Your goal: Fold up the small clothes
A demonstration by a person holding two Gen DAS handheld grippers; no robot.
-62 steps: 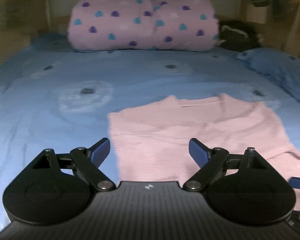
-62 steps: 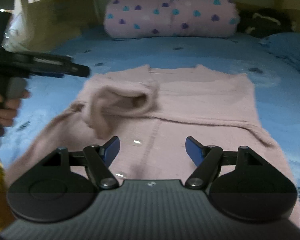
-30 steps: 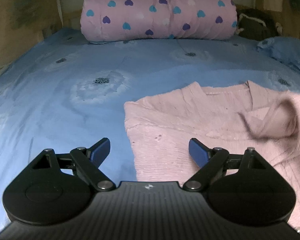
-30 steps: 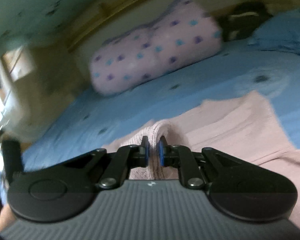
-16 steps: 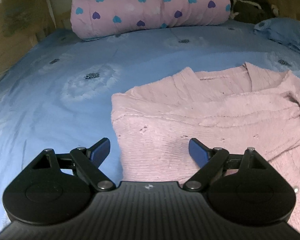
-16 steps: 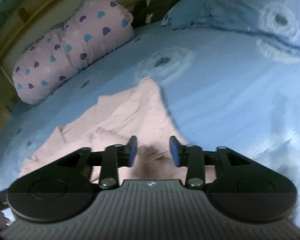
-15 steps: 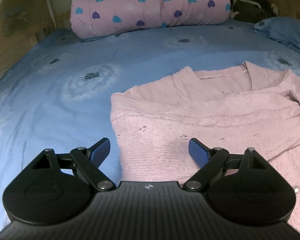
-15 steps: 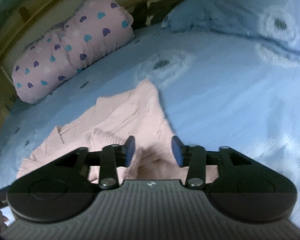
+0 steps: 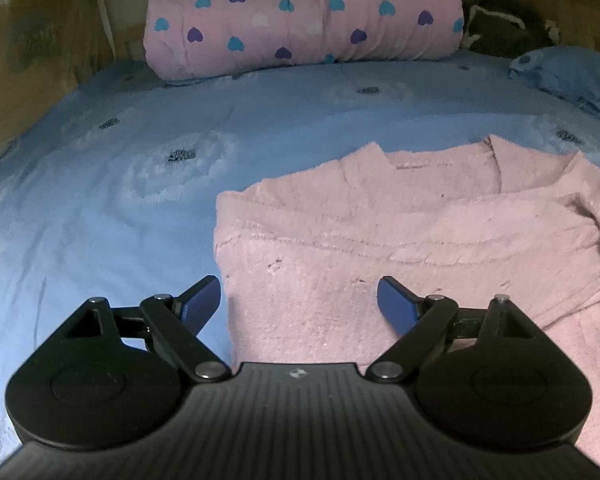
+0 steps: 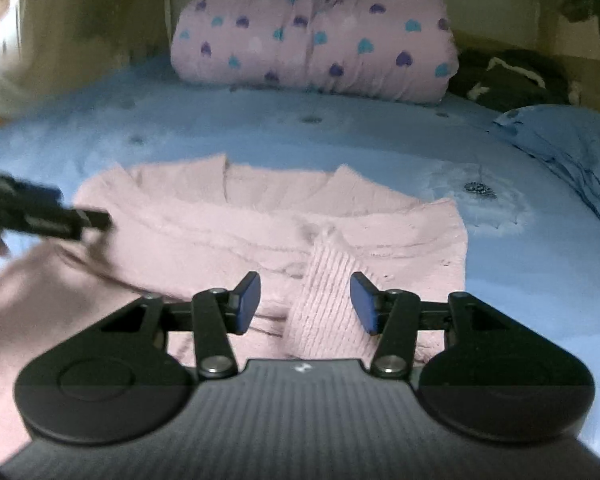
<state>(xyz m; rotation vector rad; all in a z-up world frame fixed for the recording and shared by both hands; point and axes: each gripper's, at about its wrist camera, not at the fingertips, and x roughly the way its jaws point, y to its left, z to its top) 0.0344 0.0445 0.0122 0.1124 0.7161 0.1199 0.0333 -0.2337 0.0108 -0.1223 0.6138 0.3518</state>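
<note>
Left tongs (image 10: 80,220) blurred; pink sweater (image 9: 420,248) cut off rightward

Blue bedsheet (image 9: 180,208) with pale flower blotches spread across the whole bed, dim and yellowish in the light. At twelve o'clock a pink quilt roll (image 9: 304,16) dotted with hearts against a pale headboard (image 10: 496,12), at one o'clock a dark bundle (image 10: 508,80) (too murky to identify), at two o'clock a blue pillow (image 10: 572,140). Brownish wall (image 9: 32,52) at ten o'clock.
</note>
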